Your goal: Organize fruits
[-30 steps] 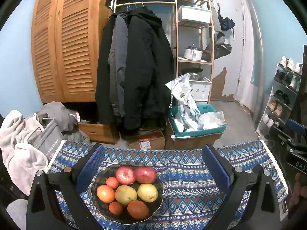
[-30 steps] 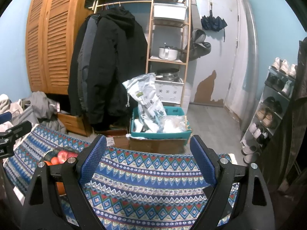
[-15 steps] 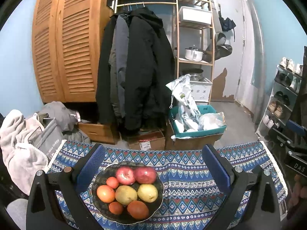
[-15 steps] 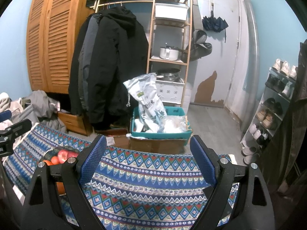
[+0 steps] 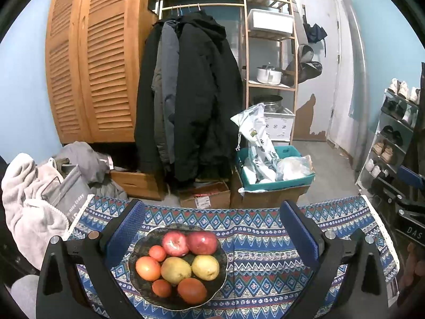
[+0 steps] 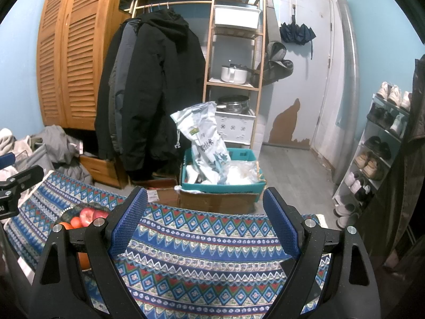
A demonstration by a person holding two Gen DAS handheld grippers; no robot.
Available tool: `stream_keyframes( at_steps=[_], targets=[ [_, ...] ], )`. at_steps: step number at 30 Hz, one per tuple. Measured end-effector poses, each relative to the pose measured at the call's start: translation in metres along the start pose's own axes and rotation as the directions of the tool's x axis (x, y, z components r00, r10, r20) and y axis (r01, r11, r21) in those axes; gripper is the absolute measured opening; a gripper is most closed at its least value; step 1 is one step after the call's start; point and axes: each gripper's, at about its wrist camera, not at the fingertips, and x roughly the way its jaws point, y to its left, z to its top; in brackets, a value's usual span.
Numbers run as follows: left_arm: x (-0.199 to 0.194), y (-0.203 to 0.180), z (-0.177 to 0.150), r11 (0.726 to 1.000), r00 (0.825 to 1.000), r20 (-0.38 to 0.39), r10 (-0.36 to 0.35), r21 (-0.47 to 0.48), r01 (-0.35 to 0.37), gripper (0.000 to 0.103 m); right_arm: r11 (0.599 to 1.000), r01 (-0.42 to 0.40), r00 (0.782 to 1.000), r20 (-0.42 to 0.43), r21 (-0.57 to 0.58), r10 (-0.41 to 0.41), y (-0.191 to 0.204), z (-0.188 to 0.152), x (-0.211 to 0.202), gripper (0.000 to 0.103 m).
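Both grippers apart, empty. Left gripper (image 5: 212,228) hovering above bowl (image 5: 223,271), fruits piled just below and between pads: two apples (image 5: 202,242), pears, oranges. Right gripper (image 6: 205,222) over bare cloth (image 6: 212,260), bowl far to its left. Best to descend straight on top apple, close gently, avoid nudging neighbours. Nothing blocking; boxes beyond table edge.

Cool, even indoor light; no glare showing. Both fisheye views bending straight lines, corners going black. Coats (image 5: 191,93) reading as dark, detail-poor mass.
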Motion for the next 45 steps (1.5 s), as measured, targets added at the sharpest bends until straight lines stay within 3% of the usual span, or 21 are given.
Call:
stream_keyframes(
  at_steps=[45],
  targets=[
    [0.0018,0.0024,-0.0004,1.0,1.0,-0.009,0.021,-0.015,-0.022,0.102,1.0,0.001,1.0,0.0,-0.004,-0.001,0.0026,-0.0003,-0.0002,0.087]
  ],
)
